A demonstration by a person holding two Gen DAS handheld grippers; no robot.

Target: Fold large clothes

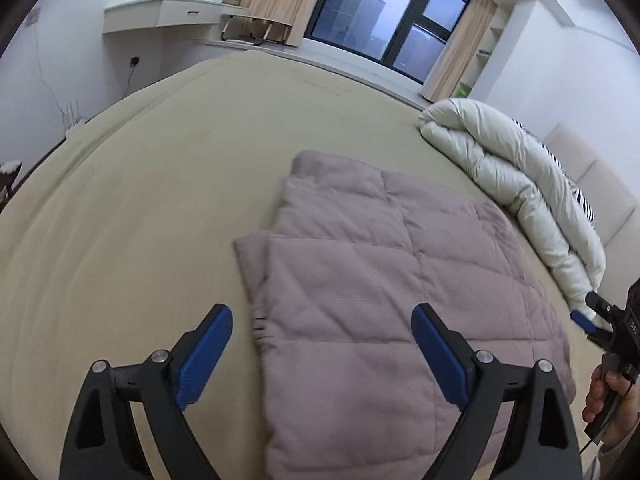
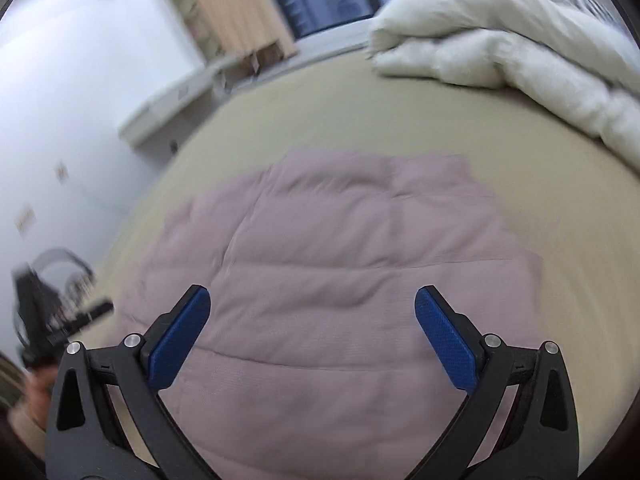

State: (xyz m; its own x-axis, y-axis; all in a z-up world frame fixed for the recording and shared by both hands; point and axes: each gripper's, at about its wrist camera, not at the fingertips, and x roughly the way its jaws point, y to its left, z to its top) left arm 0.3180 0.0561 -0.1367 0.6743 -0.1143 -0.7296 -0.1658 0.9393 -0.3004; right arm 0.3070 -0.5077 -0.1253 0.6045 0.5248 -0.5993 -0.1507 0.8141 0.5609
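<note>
A mauve quilted garment (image 1: pixel 384 272) lies folded flat on the beige bed (image 1: pixel 140 208), with a sleeve cuff showing at its left edge. My left gripper (image 1: pixel 322 316) hovers open above its near left part, blue pads wide apart and empty. In the right wrist view the same garment (image 2: pixel 328 264) spreads below my right gripper (image 2: pixel 312 300), which is also open with nothing between its pads. The right gripper (image 1: pixel 588 320) shows at the far right of the left wrist view, held by a hand (image 1: pixel 604 392). The left gripper (image 2: pixel 56 320) appears blurred at the left.
A rolled white duvet (image 1: pixel 516 184) lies along the right side of the bed, with a striped fabric (image 1: pixel 576 192) behind it and a padded headboard (image 1: pixel 596 184) beyond. A window (image 1: pixel 384 12) with curtains and a white wall desk (image 1: pixel 160 16) stand past the bed's far edge.
</note>
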